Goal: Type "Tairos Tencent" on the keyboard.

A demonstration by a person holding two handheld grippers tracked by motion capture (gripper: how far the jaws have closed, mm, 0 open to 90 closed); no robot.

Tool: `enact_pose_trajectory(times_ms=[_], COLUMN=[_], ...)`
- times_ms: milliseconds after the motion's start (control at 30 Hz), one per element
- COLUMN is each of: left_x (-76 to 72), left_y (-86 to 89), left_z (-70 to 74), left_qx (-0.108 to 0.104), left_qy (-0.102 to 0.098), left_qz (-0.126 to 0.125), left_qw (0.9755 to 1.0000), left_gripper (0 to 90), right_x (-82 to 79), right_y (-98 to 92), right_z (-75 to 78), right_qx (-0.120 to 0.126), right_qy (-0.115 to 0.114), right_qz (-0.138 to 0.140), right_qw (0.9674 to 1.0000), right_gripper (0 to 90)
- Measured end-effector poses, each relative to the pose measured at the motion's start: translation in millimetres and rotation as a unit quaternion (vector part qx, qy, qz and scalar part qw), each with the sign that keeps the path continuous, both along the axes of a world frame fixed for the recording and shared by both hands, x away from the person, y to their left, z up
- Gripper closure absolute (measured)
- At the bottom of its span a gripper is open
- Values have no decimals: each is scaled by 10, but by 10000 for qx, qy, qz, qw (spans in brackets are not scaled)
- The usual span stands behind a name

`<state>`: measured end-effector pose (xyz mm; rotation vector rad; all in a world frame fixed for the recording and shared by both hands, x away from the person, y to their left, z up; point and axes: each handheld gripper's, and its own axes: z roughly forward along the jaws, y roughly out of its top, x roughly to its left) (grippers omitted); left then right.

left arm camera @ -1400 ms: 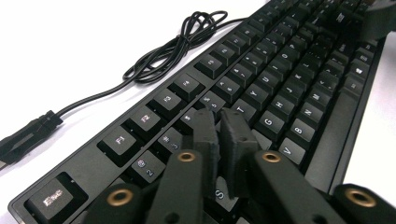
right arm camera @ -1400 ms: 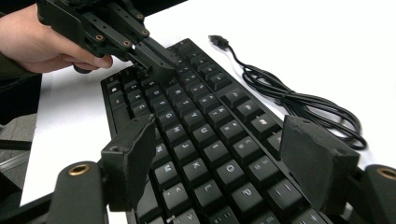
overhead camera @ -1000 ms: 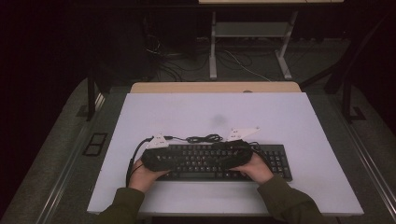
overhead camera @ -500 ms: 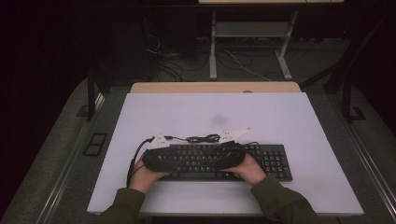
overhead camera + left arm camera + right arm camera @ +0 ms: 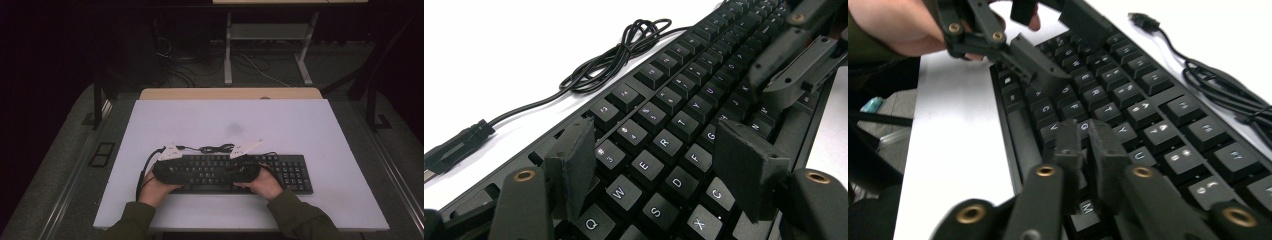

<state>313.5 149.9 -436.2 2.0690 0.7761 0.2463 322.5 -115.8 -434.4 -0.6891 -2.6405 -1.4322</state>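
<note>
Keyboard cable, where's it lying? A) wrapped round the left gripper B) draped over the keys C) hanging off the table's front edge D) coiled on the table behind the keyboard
D: in the high view the cable sits bundled on the white table just past the far edge of the keyboard.
</note>
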Motion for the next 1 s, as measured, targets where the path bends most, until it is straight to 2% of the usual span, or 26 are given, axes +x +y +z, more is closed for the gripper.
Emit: enact_pose_trajectory(times_ms=[200,633,833,1000], left_x=[1,0,2,10], left_y=[2,2,4,9], left_z=[0,0,2,0], left_qx=[-2,-15,-15,-36], left_qy=[-17,-16,-34,-50], left_qz=[17,35,82,137], left_qw=[10000,10000,10000,9999], left_gripper=[330,318,283,218], right_x=[-17,-21,-22,-32], right_y=[20,53,62,79], right_z=[4,-52,-69,-86], right_qx=[-108,-312,-392,-437], right_qy=[-28,29,28,8], right_qz=[104,151,160,179], right_qw=[9999,9994,9991,9989], right_gripper=[894,894,894,895])
